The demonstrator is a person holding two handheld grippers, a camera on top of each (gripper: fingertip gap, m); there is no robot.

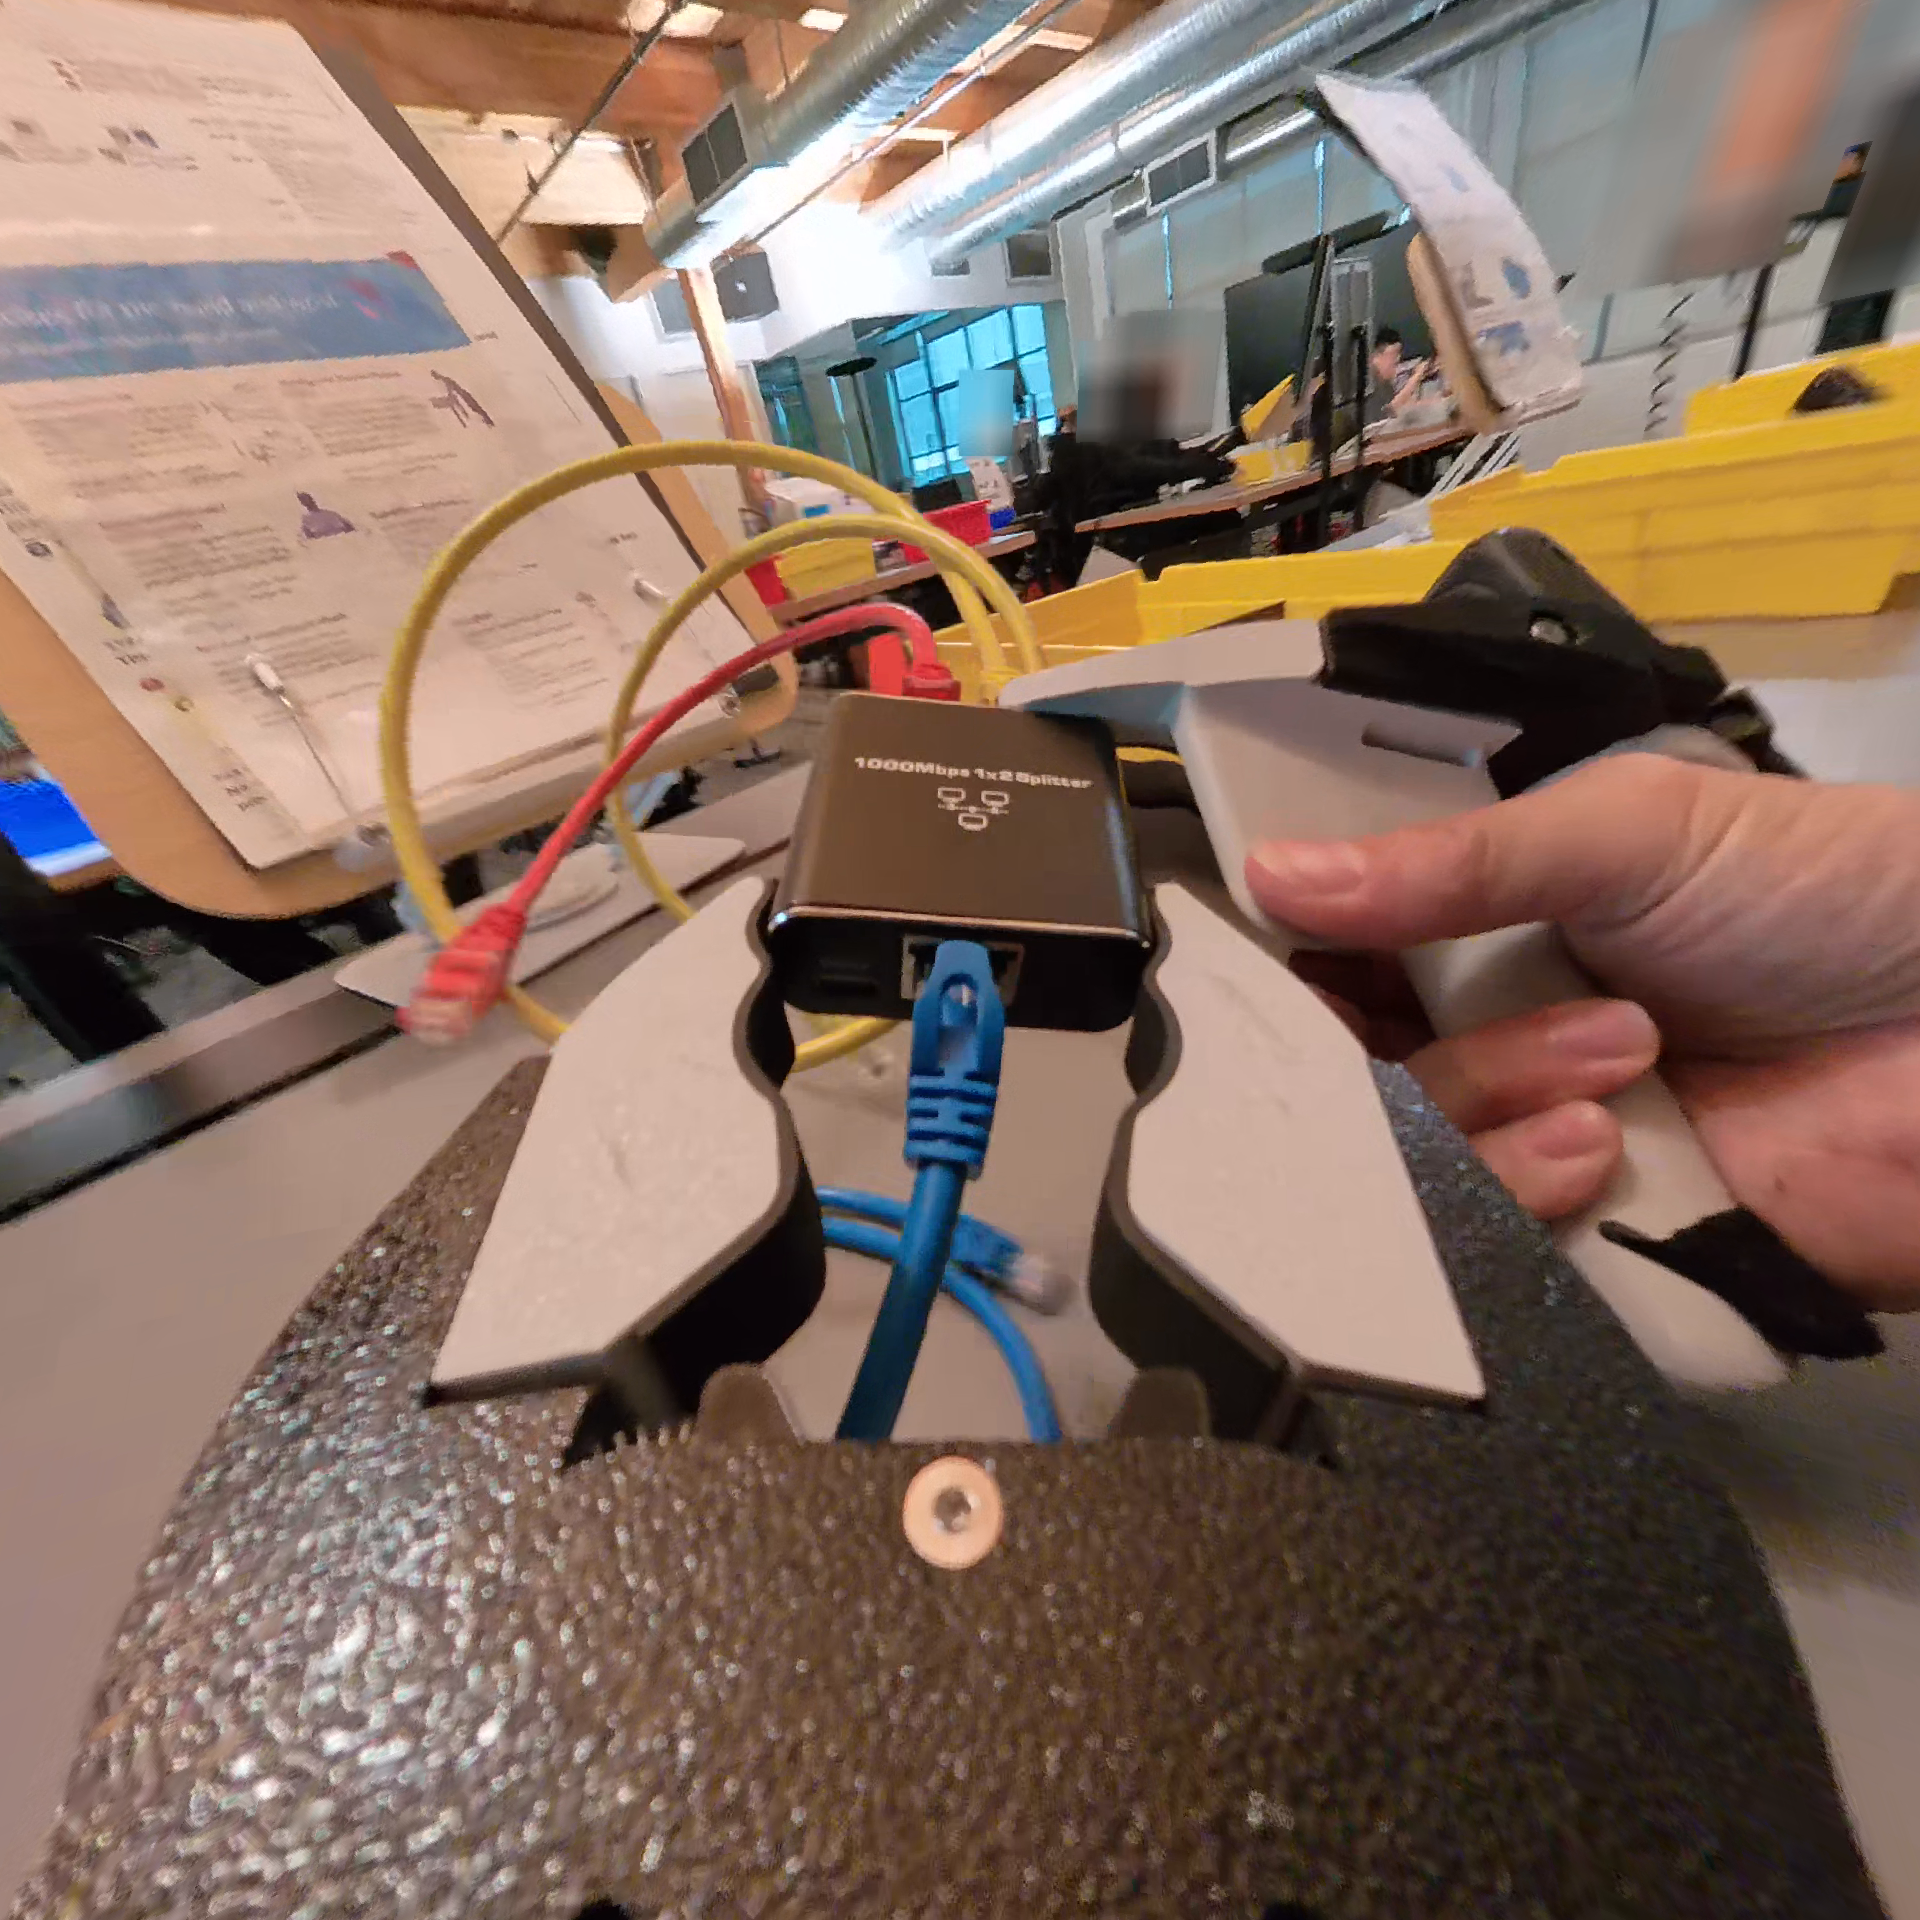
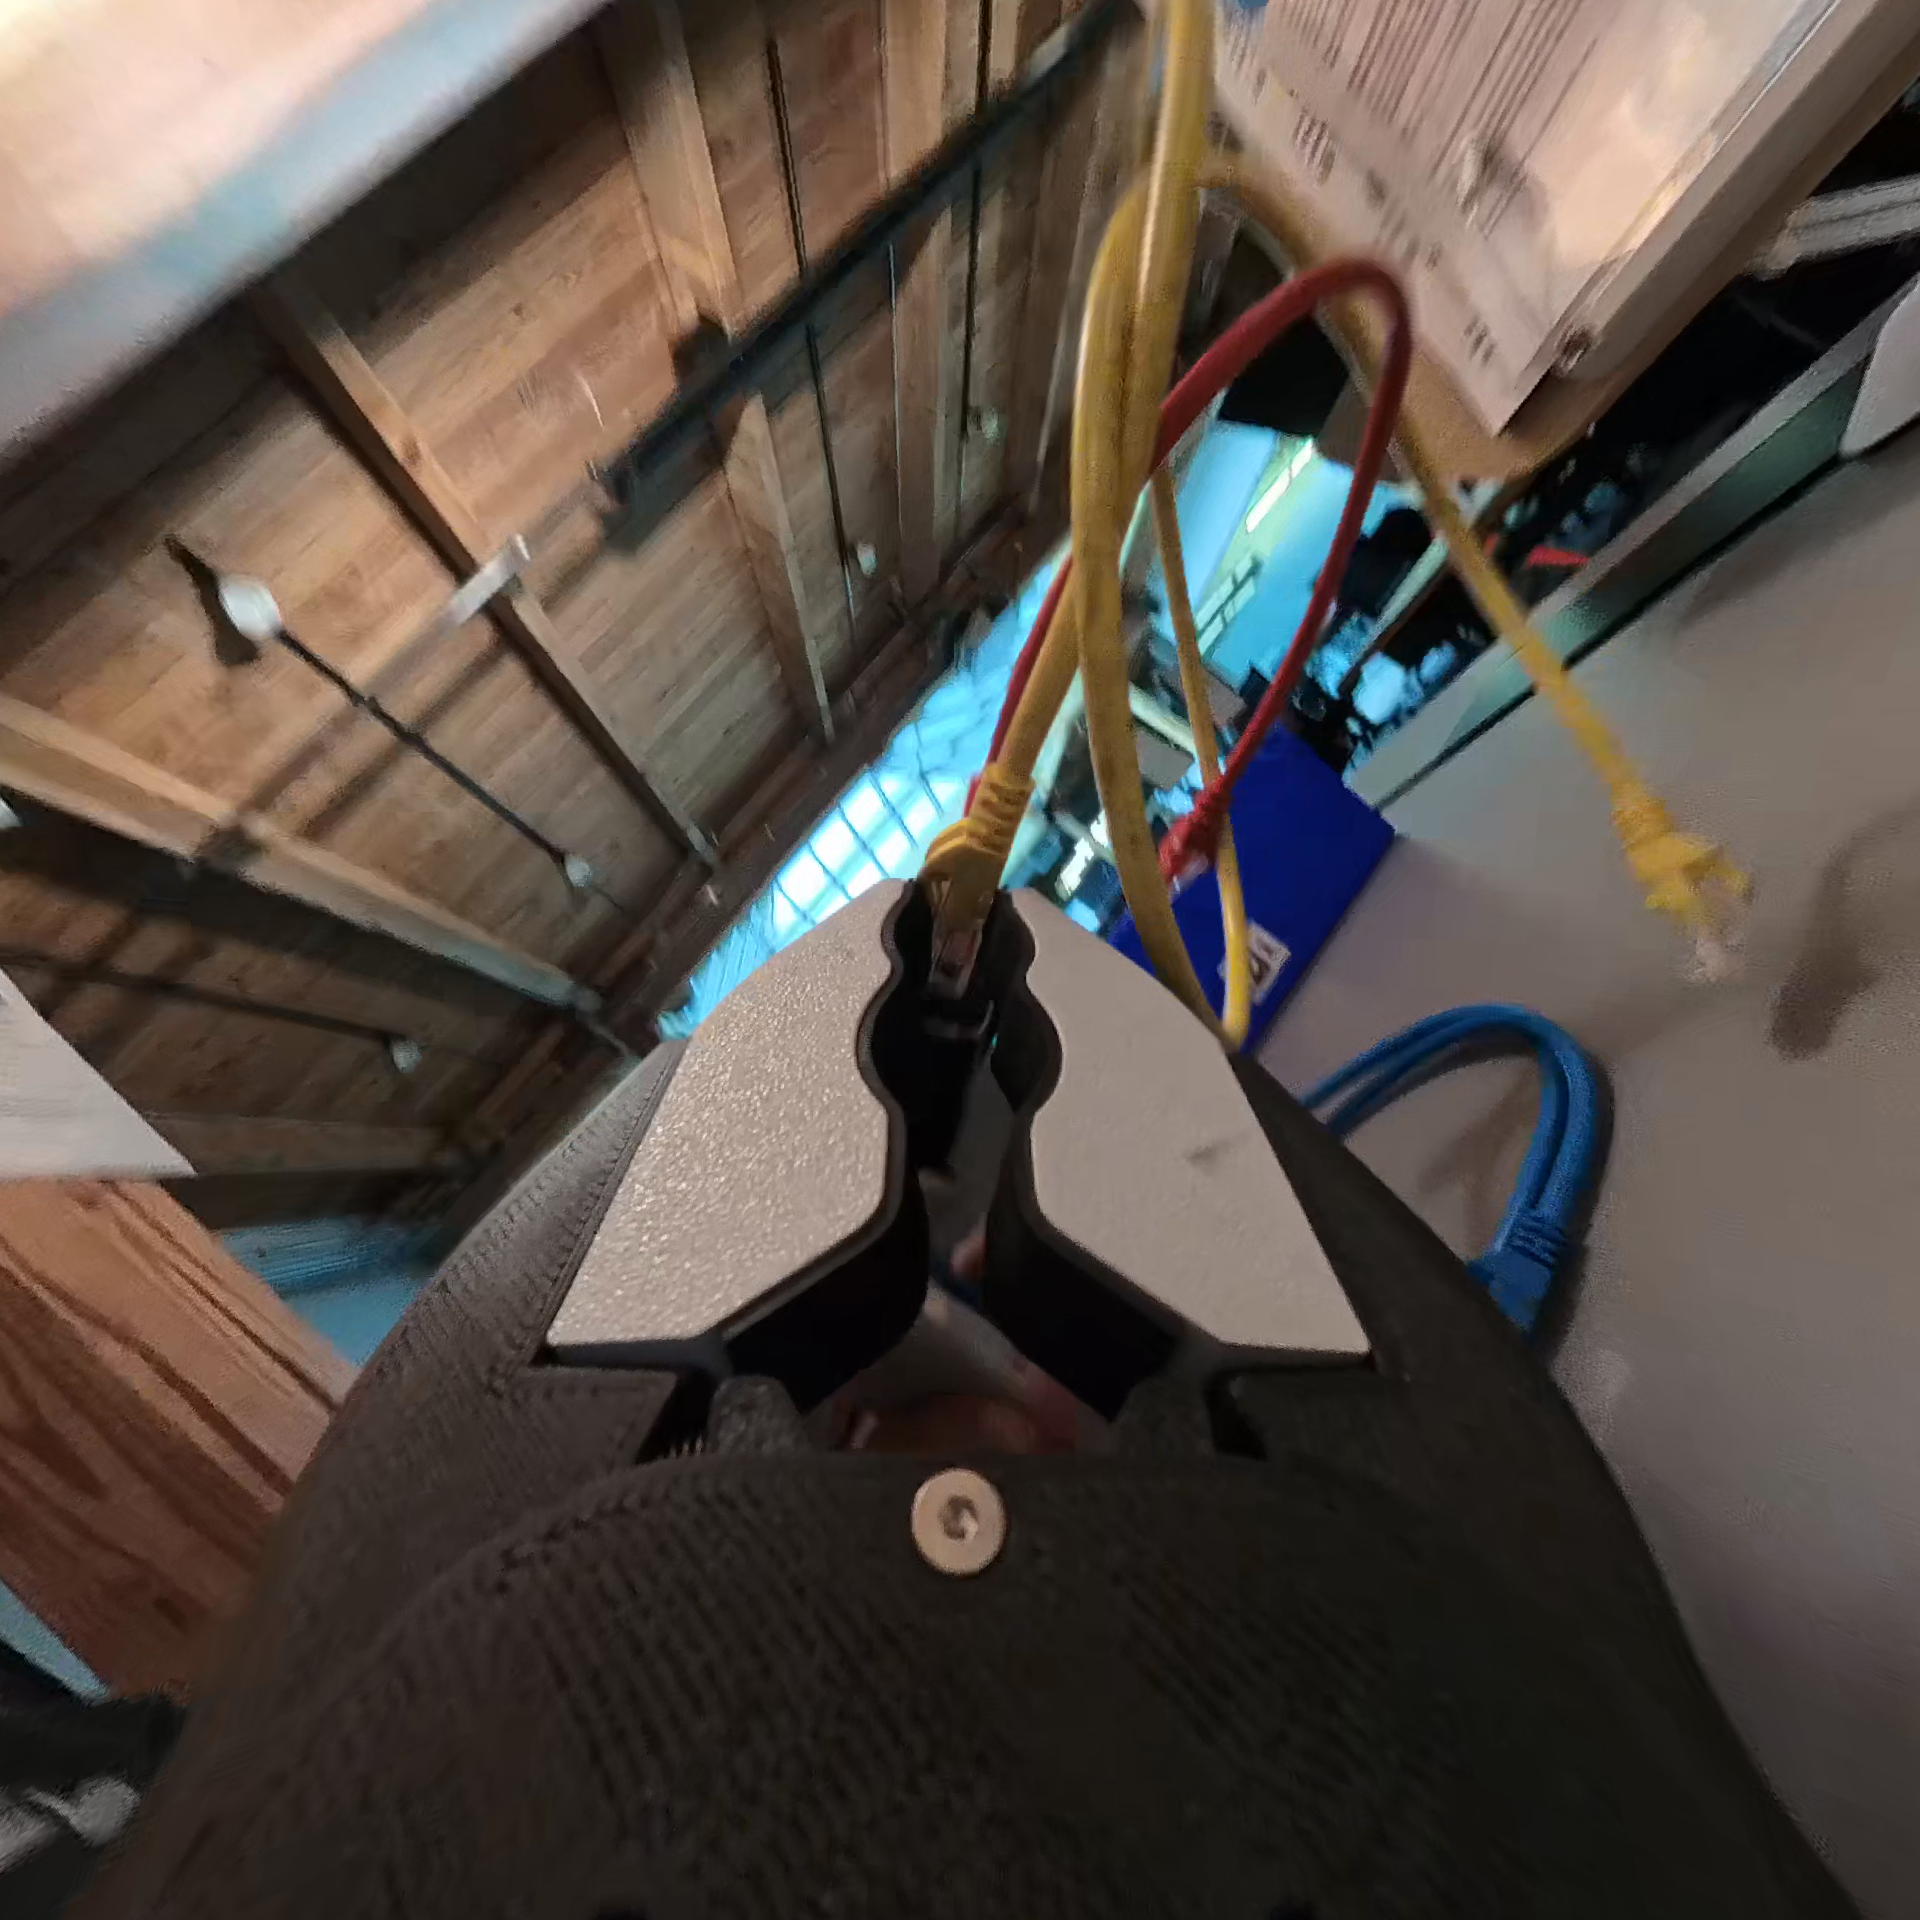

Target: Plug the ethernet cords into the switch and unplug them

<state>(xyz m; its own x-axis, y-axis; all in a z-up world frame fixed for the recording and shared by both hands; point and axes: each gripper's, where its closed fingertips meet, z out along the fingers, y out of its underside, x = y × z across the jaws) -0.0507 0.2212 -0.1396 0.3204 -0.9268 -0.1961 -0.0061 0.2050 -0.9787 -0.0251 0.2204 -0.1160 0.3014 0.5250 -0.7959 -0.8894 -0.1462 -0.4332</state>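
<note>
1. Right now my left gripper (image 1: 958, 935) is clamped across the sides of the black switch (image 1: 961, 831), holding it clear of the grey table (image 1: 208, 1299) with one port face turned back at the camera. I read that as a brace, so plug forces have something to push against.
2. Blue cord (image 1: 951, 1060) is seated in that near port; its slack and free plug lie coiled on the table under the fingers, out of the way.
3. Red cord (image 1: 914, 665) is plugged in on the far side. Its other plug (image 1: 462, 977) hangs loose at left.
4. My right gripper (image 2: 961, 935) is pinched on a yellow plug (image 2: 966, 852), gripped at the boot so the connector points back toward the wrist camera. In the left view it sits just beside the switch's far right corner, a hand (image 1: 1662, 997) wrapped round its handle.
5. Can't tell whether that yellow plug is seated, going in, or just out: the far face is hidden.
6. Other yellow end (image 2: 1673, 862) dangles free over the table.
7. Paper sheet on a stand (image 1: 260, 436) at left; the loops arc in front of it.
</note>
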